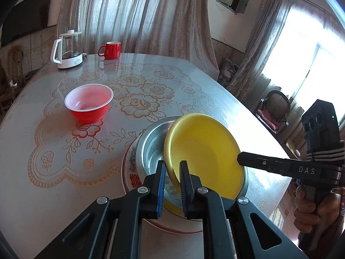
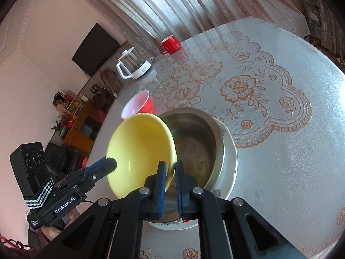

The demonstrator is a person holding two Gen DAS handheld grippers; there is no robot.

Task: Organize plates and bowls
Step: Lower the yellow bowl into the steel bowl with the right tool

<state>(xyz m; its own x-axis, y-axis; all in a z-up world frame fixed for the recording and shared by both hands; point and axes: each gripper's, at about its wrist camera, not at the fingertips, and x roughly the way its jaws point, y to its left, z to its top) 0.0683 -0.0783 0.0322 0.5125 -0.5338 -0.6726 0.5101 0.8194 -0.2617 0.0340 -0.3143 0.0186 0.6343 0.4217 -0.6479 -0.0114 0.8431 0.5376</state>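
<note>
A round table (image 1: 54,183), covered by a cloth printed with gold flowers, is being seen spreading out beyond both sets of tongs. On it, directly ahead of the fingers, a white patterned plate (image 2: 231,155) is lying flat, and a steel bowl (image 2: 200,142) is sitting inside that plate. A yellow plate (image 1: 204,151) is being held tilted over the steel bowl, its lower part lying within the bowl's rim.

The yellow plate's rim is being pinched on one side by the left gripper (image 1: 173,170), whose blue pads are drawn narrow against it. The opposite edge is being clamped by the right gripper (image 2: 170,172), its jaws likewise closed tight on the rim. In the left wrist view the right gripper is being seen entering from the right, gripped by a hand (image 1: 312,205).

Farther beyond the left tongs and to their left, a red bowl (image 1: 89,102) with a white inside is standing upright, well apart from the stack. At the table's far edge a white kettle (image 1: 68,49) and a red mug (image 1: 111,49) are standing near each other.
</note>
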